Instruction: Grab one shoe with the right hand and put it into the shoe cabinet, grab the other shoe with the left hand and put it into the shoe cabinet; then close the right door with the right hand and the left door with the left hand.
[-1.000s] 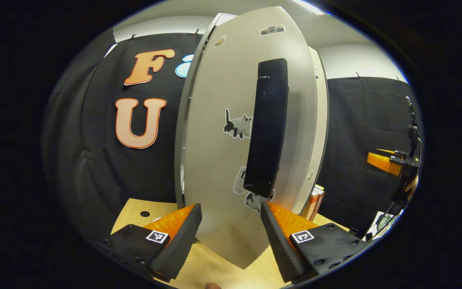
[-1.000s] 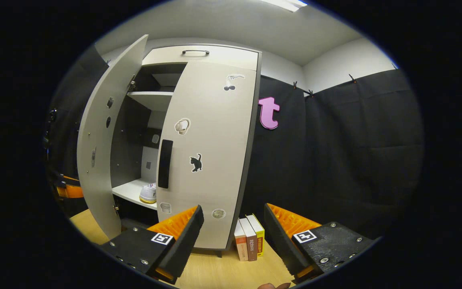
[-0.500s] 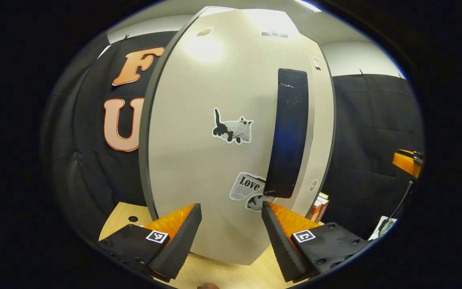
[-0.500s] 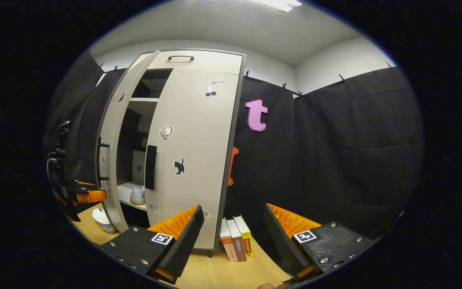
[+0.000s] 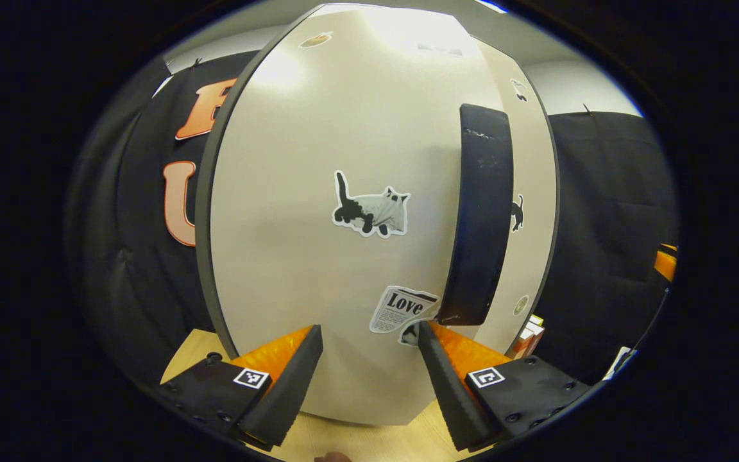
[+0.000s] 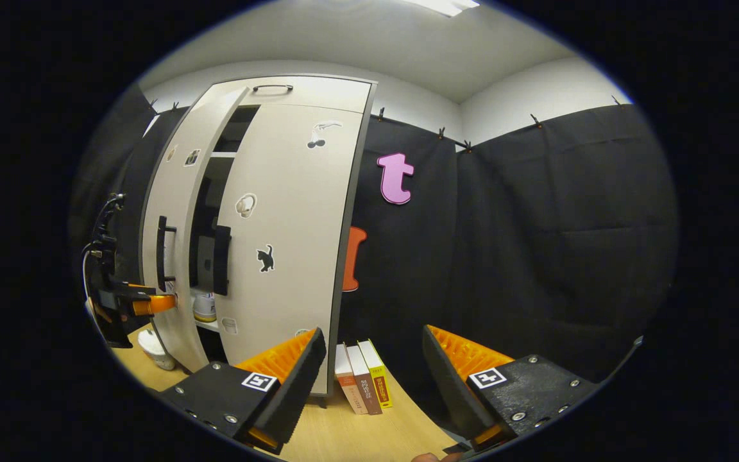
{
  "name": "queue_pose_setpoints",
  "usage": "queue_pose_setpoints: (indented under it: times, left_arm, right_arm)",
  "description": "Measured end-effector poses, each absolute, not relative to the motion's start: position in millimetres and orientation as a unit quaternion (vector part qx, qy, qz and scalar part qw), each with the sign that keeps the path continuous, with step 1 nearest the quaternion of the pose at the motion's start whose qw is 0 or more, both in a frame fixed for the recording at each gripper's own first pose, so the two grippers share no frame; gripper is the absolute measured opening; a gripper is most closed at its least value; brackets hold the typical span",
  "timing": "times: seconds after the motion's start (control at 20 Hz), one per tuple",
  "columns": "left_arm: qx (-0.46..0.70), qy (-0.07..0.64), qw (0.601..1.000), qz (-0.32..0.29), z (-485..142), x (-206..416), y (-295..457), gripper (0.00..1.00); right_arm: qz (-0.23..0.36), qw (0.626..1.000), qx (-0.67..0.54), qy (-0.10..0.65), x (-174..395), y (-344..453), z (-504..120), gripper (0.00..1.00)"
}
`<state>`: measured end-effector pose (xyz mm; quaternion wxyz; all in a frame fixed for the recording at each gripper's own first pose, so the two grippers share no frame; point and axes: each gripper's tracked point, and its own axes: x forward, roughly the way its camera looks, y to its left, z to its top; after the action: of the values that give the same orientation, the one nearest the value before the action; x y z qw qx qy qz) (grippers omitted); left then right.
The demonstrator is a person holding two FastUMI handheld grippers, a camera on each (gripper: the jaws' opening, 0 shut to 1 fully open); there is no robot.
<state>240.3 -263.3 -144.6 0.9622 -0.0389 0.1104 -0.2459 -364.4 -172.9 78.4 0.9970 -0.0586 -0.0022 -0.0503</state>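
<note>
The left door, a pale grey panel with a black handle, has been swung almost shut by the wide-open left hand-held gripper; a narrow gap remains. One white shoe is seen inside the tall grey shoe cabinet. The right hand-held gripper hangs apart, open and empty, near three upright books.
</note>
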Motion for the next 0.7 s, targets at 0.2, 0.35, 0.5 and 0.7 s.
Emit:
queue_pose_setpoints:
  times: [0.2,0.35,0.5,0.7]
  left_arm:
    - [-0.042,0.120,0.963,-0.239,-150,243,-267,0.97]
    - [-0.039,0.117,0.966,-0.226,-150,247,-264,0.97]
    - [-0.023,0.117,0.971,-0.208,-156,251,-265,0.97]
    - [-0.010,0.124,0.975,-0.186,-157,251,-263,0.95]
  right_arm:
    - [-0.053,0.997,-0.058,0.002,-361,-177,74,0.93]
    - [-0.058,0.997,-0.060,0.000,-358,-181,78,0.93]
    - [-0.059,0.996,-0.060,-0.005,-354,-183,83,0.93]
    - [-0.053,0.997,-0.054,-0.013,-347,-178,95,0.93]
